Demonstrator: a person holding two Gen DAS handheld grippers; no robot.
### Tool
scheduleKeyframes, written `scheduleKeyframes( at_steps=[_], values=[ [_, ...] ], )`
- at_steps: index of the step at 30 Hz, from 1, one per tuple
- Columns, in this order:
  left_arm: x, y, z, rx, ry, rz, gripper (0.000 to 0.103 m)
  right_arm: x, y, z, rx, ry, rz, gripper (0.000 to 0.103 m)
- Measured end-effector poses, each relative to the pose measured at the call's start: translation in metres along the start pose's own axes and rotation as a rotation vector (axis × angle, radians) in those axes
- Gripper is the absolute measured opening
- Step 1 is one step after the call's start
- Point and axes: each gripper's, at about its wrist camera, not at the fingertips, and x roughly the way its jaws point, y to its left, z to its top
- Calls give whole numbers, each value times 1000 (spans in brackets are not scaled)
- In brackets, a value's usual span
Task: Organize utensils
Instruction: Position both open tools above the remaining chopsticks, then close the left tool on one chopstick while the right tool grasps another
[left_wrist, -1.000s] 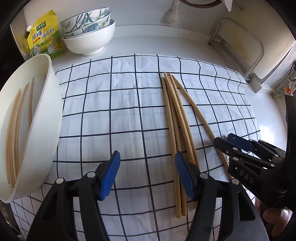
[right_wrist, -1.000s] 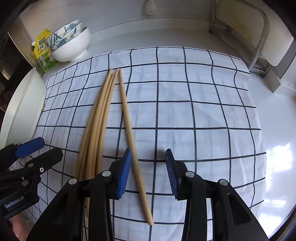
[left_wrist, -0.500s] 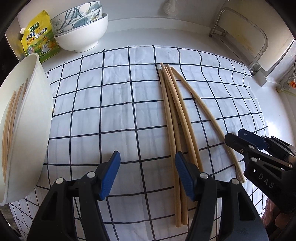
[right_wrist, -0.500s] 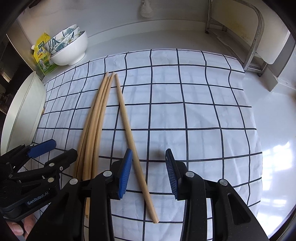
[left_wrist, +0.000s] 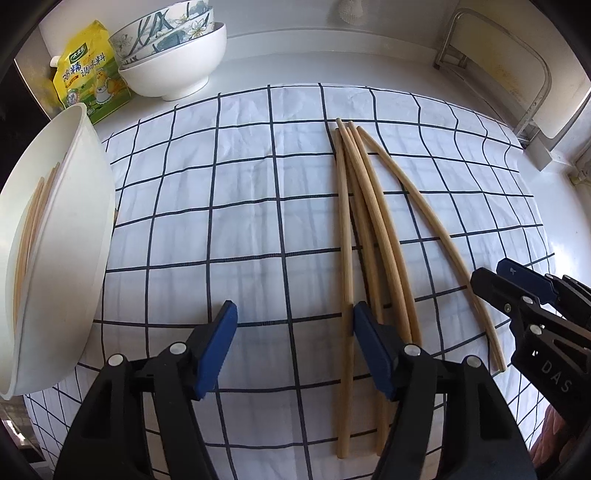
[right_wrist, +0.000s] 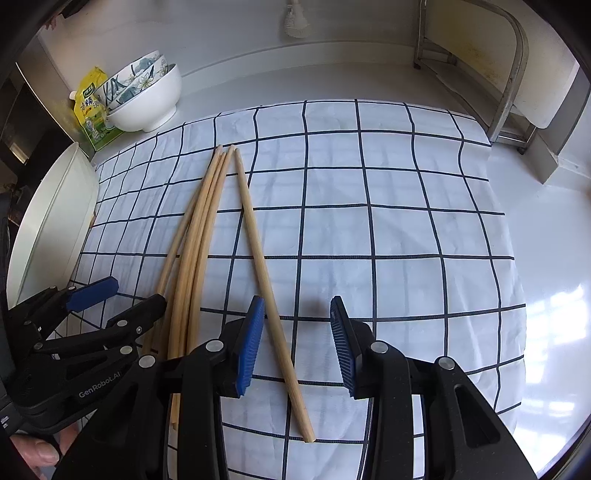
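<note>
Your right gripper (right_wrist: 297, 345) hangs released over the checked cloth (right_wrist: 388, 229), straddling the lone chopstick (right_wrist: 264, 284) without pinching it. Your left gripper (left_wrist: 293, 350) has just widened a little and is also released, nothing between the pads; its right-hand pad sits over the near part of the chopstick bundle (left_wrist: 364, 236). In the right wrist view that bundle lies at 10 o'clock of the lone stick, far tips almost meeting.

Risks:
- Close the right one now and the left pad, just beside the stick, may push it sideways so it rolls toward the bundle.
- Gripped this near its end, the stick will likely tip and swing when lifted.
- The two grippers are close; a careless swing could knock them together.
- The left's pad could scatter the bundle if it drops.

Hard to read: the white tub (left_wrist: 59, 254) at 9 o'clock is cut off by the frame, so its stick count is unclear. The bundle's near ends hide under the left gripper.
</note>
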Motion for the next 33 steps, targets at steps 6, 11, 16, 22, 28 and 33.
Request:
scheduleKeyframes(
  at_steps=[6, 11, 16, 22, 28, 33],
  values=[
    [-3, 14, -8, -27, 8, 3, 64, 4, 5, 4, -17, -6, -5, 38],
    [1, 15, 2, -26, -2, 10, 64, 11, 8, 9, -19, -10, -12, 38],
    [4, 8, 16, -15, -18, 0, 62, 15, 15, 9, -62, -23, -36, 38],
    [7, 5, 19, -10, -26, -3, 53, 19, 27, 7, -128, -56, -76, 38],
    [5, -4, 14, 24, -34, -13, 24, 20, 32, 6, -145, -78, -85, 9],
    [0, -6, 9, 52, -23, -24, 7, 19, 28, 8, -112, -64, -49, 6]
  ],
)
